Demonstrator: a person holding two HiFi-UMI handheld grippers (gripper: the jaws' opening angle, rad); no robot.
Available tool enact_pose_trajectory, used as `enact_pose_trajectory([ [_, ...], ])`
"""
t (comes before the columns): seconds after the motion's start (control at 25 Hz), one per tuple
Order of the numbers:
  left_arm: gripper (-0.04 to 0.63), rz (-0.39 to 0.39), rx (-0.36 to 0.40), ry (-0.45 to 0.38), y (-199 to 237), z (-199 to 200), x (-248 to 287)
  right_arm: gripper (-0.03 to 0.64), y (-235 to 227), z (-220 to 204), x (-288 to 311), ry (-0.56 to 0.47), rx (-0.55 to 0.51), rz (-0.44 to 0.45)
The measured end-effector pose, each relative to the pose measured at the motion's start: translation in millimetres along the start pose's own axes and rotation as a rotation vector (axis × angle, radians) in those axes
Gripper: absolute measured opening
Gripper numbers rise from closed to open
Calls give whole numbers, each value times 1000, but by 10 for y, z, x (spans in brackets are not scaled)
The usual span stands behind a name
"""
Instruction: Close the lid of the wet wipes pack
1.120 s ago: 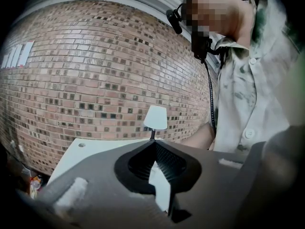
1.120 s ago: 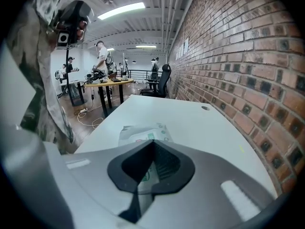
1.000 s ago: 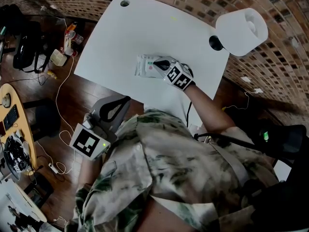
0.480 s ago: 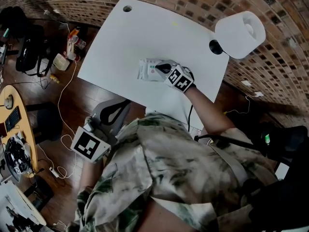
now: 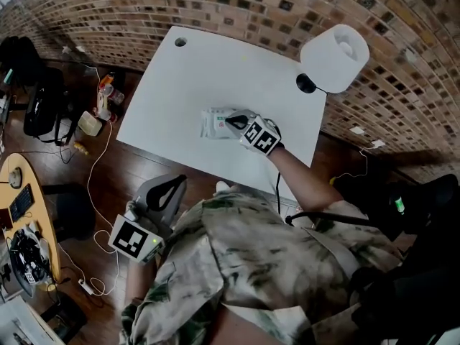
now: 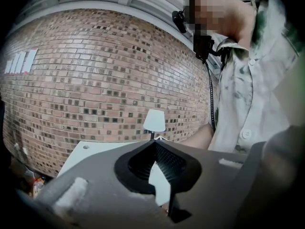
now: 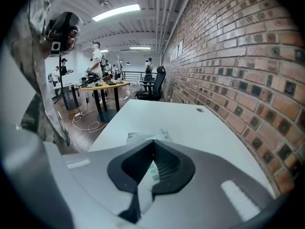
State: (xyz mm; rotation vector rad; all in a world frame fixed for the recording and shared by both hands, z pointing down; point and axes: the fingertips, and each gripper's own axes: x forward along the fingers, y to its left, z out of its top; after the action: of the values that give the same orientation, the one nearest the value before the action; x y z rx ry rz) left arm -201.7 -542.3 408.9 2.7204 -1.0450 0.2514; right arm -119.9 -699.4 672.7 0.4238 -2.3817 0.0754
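Two grippers are in play, and only one is doing the work. Nearest us, the left gripper [image 5: 172, 184] hangs off the table's near edge above the dark wooden floor [image 5: 93, 171]. Its jaws are drawn together on nothing. We judge it best kept there, out of the way, unless the pack begins to skid.

Further out, the right gripper [image 5: 231, 121] reaches over the white rectangular table [image 5: 208, 70]. Its jaws are also pinched together, with the tips resting on top of the flat white soft-plastic wet wipes pack [image 5: 213, 123], toward its right end. The pack lies flat close to the table's near edge, with nothing else beside it. In the right gripper view its crinkled far end shows just past the tips, and a printed label shows through the gap behind them. The lid sits under the jaws, so we cannot tell whether it has seated.

To finish well, we would use the joined tips as one blunt finger and press straight down on the lid's free edge, not its hinge. The pack is soft and will give, so the push should be firm and steady. Any sideways drag could slide so light a thing; if it does slide, the left gripper could pin the pack's bare left end.

Beyond the pack, well apart from it at the far right corner, stands a white lamp with a drum shade [image 5: 335, 49]. Behind that is the brown brick wall [image 5: 237, 6].
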Motion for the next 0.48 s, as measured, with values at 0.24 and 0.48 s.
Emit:
enact_pose_trajectory([
  [0.24, 2, -13, 10, -8, -168, -41, -291, 3, 326, 150, -220, -39, 3, -28],
  [0.48, 2, -34, 24, -15, -365, -103, -594, 4, 726, 394, -585, -113, 20, -70],
])
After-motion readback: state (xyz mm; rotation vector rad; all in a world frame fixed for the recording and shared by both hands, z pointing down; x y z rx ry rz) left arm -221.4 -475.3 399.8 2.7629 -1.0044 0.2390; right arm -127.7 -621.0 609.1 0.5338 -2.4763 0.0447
